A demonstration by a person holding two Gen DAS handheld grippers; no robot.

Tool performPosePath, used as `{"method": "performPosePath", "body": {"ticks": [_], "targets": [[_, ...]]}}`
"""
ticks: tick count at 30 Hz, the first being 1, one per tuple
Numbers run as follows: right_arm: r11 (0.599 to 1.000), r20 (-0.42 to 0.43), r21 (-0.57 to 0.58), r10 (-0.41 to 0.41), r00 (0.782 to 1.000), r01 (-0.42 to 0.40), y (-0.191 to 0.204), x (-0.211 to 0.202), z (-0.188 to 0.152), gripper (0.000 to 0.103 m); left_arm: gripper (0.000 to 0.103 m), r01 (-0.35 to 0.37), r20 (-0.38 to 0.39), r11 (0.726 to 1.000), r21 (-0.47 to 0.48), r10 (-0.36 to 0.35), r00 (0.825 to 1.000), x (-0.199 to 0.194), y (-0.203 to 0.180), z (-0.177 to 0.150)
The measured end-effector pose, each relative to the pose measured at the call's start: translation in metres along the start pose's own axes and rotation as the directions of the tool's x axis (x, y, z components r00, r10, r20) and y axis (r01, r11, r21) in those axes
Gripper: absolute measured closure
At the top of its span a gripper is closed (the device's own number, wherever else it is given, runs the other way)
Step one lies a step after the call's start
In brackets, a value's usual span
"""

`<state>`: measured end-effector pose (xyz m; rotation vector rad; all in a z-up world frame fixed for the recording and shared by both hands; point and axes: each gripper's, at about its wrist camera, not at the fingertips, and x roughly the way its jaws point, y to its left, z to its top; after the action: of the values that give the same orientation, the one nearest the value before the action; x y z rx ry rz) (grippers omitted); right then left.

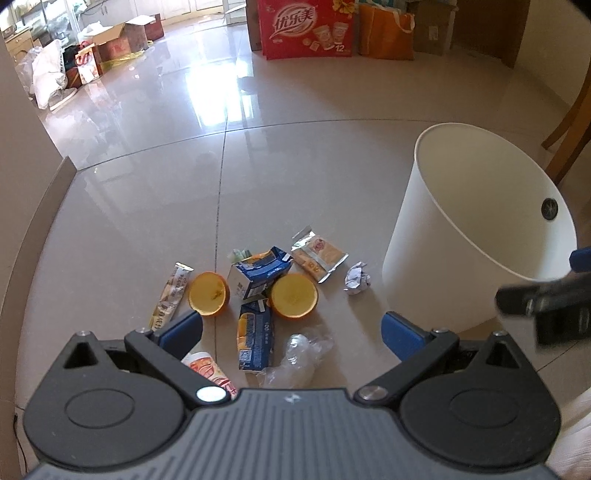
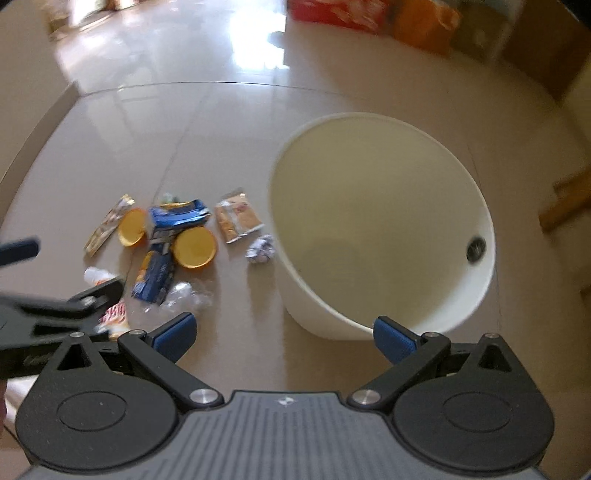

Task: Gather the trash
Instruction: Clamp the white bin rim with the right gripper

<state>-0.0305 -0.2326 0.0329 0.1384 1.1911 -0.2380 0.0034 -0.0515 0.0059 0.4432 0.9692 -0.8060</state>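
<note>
Trash lies in a heap on the tiled floor: two orange halves (image 1: 294,296) (image 2: 194,246), two crushed blue cartons (image 1: 255,339) (image 2: 154,277), snack wrappers (image 1: 319,257) (image 2: 237,217), a long sachet (image 1: 170,295), a crumpled foil ball (image 1: 357,278) (image 2: 261,250) and clear plastic (image 1: 299,357) (image 2: 188,295). A white bin (image 1: 476,236) (image 2: 384,225) stands to the right, with nothing showing inside. My left gripper (image 1: 291,332) hovers open above the heap, nothing between its blue pads. My right gripper (image 2: 283,338) is open too, in front of the bin's near rim.
A red carton box (image 1: 306,27), an orange bag (image 1: 386,31) and cardboard boxes (image 1: 122,38) line the far wall. White plastic bags (image 1: 46,75) sit at the far left. A wooden chair leg (image 1: 569,122) stands right of the bin.
</note>
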Motion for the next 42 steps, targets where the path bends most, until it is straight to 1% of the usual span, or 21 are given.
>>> {"method": "performPosePath", "body": {"ticks": [2, 5, 7, 9, 13, 15, 18, 20, 22, 23, 24, 25, 27, 28, 30, 33, 34, 36, 37, 38, 42], "targets": [[0.999, 0.025, 0.022, -0.024, 0.999, 0.023, -0.013, -0.002, 0.002, 0.000, 0.001, 0.015, -0.001, 1.000, 0.005, -0.015, 1.000, 0.002, -0.001, 0.001], [0.998, 0.049, 0.021, -0.059, 0.997, 0.058, -0.032, -0.003, 0.010, 0.000, 0.001, 0.028, -0.006, 0.999, 0.033, -0.028, 1.000, 0.006, -0.004, 0.002], [0.995, 0.064, 0.060, -0.085, 0.994, 0.081, -0.052, -0.002, 0.017, 0.000, 0.001, 0.032, -0.010, 0.998, 0.051, -0.031, 0.999, 0.007, -0.006, 0.001], [0.991, 0.080, 0.107, -0.095, 0.992, 0.086, -0.072, -0.001, 0.024, 0.001, 0.001, 0.030, -0.012, 0.998, 0.059, -0.029, 1.000, 0.010, -0.007, 0.001], [0.976, 0.083, 0.163, -0.156, 0.984, 0.141, -0.110, 0.010, 0.037, 0.003, 0.001, 0.039, -0.009, 0.997, 0.070, -0.038, 0.999, 0.012, -0.008, 0.002], [0.968, 0.070, 0.194, -0.173, 0.982, 0.157, -0.126, 0.018, 0.042, 0.010, 0.001, 0.057, -0.011, 0.995, 0.081, -0.056, 0.998, 0.013, -0.008, 0.003], [0.956, 0.041, 0.249, -0.170, 0.985, 0.154, -0.149, 0.033, 0.045, 0.020, 0.001, 0.086, -0.007, 0.992, 0.097, -0.085, 0.996, 0.012, -0.008, 0.003], [0.953, 0.029, 0.257, -0.177, 0.984, 0.164, -0.157, 0.042, 0.047, 0.024, 0.001, 0.072, 0.026, 0.991, 0.113, -0.075, 0.997, 0.009, -0.008, 0.003], [0.950, 0.008, 0.256, -0.184, 0.983, 0.176, -0.162, 0.052, 0.047, 0.031, 0.001, 0.036, 0.054, 0.991, 0.132, -0.043, 0.998, 0.007, -0.011, 0.003], [0.950, 0.000, 0.257, -0.186, 0.983, 0.180, -0.166, 0.057, 0.047, 0.037, 0.001, 0.030, 0.057, 0.988, 0.151, -0.039, 0.998, 0.007, -0.012, 0.004], [0.948, -0.010, 0.260, -0.187, 0.982, 0.183, -0.170, 0.060, 0.048, 0.040, 0.001, 0.036, 0.055, 0.985, 0.166, -0.046, 0.997, 0.008, -0.012, 0.005], [0.946, -0.020, 0.265, -0.188, 0.982, 0.186, -0.172, 0.065, 0.049, 0.042, 0.001, 0.041, 0.050, 0.985, 0.167, -0.050, 0.998, 0.008, -0.012, 0.006], [0.940, -0.030, 0.284, -0.187, 0.982, 0.187, -0.179, 0.071, 0.051, 0.048, 0.001, 0.063, 0.032, 0.985, 0.158, -0.069, 0.997, 0.009, -0.011, 0.007], [0.939, -0.034, 0.291, -0.181, 0.983, 0.183, -0.182, 0.076, 0.052, 0.050, 0.001, 0.075, 0.025, 0.985, 0.154, -0.080, 0.996, 0.009, -0.010, 0.007], [0.939, -0.044, 0.291, -0.178, 0.983, 0.183, -0.184, 0.083, 0.054, 0.059, 0.001, 0.104, 0.011, 0.981, 0.164, -0.108, 0.994, 0.010, -0.010, 0.007], [0.942, -0.056, 0.283, -0.174, 0.983, 0.183, -0.187, 0.091, 0.057, 0.070, 0.001, 0.131, -0.006, 0.975, 0.181, -0.132, 0.991, 0.012, -0.009, 0.007], [0.943, -0.059, 0.283, -0.166, 0.984, 0.176, -0.186, 0.093, 0.057, 0.072, 0.001, 0.136, -0.012, 0.974, 0.181, -0.136, 0.991, 0.013, -0.010, 0.007], [0.946, -0.071, 0.278, -0.155, 0.985, 0.169, -0.184, 0.096, 0.057, 0.083, 0.001, 0.150, -0.022, 0.971, 0.188, -0.149, 0.989, 0.014, -0.010, 0.006], [0.948, -0.074, 0.272, -0.153, 0.986, 0.167, -0.183, 0.097, 0.057, 0.087, 0.001, 0.155, -0.026, 0.970, 0.190, -0.153, 0.988, 0.015, -0.010, 0.006], [0.948, -0.078, 0.262, -0.164, 0.983, 0.178, -0.182, 0.097, 0.058, 0.089, 0.001, 0.165, -0.030, 0.966, 0.201, -0.163, 0.986, 0.015, -0.010, 0.005], [0.953, -0.075, 0.239, -0.171, 0.983, 0.184, -0.182, 0.099, 0.059, 0.089, 0.001, 0.195, -0.046, 0.953, 0.233, -0.189, 0.981, 0.016, -0.009, 0.002]]}}
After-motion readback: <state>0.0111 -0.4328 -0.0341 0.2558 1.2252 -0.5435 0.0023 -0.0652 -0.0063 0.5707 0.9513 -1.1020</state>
